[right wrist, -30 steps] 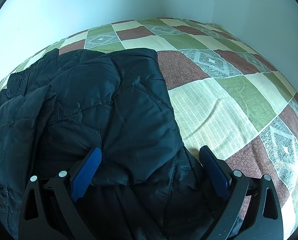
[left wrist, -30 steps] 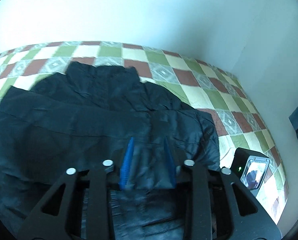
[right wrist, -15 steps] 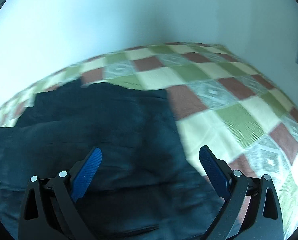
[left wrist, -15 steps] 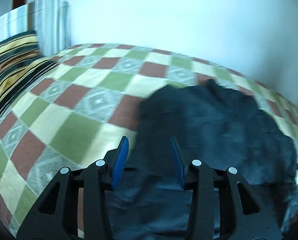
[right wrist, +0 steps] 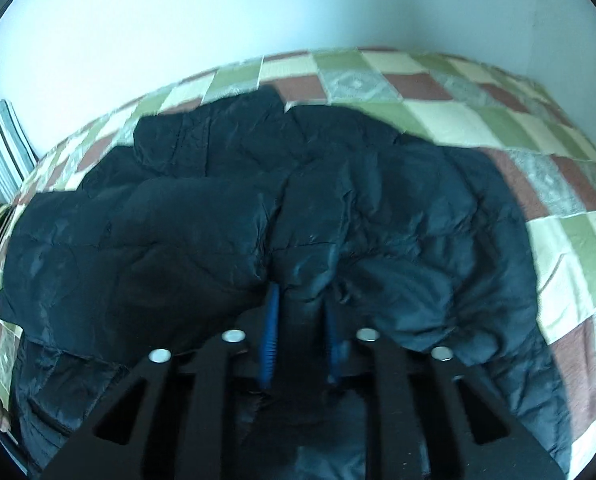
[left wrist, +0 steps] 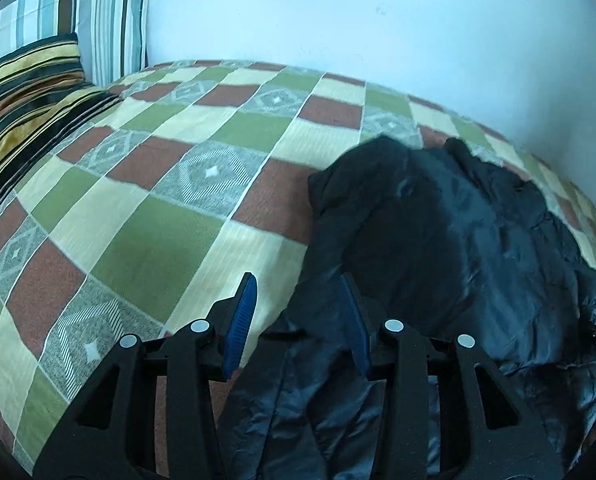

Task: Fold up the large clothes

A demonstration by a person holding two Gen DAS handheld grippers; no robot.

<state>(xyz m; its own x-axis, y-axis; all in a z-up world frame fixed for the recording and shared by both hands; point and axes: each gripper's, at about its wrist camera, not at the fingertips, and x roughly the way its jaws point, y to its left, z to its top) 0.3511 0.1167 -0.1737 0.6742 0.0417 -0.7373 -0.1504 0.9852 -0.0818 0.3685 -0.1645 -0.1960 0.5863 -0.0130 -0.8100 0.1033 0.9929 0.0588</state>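
Checkered bedspread (left wrist: 146, 216) lies bare left of the jacket (right wrist: 258, 208) edge.

A bed (left wrist: 170, 208) fills both views, covered by a checked spread of green, cream, rust and grey diamond squares. In the left wrist view two striped pillows sit at the upper left: a dark one with yellow bands (left wrist: 30, 92) lying on the spread, and a pale blue and brown one (left wrist: 98, 16) propped behind it, apparently against the wall. A dark padded jacket (right wrist: 258, 216) lies crumpled on the spread, at the right of that view and across the centre of the right wrist view.
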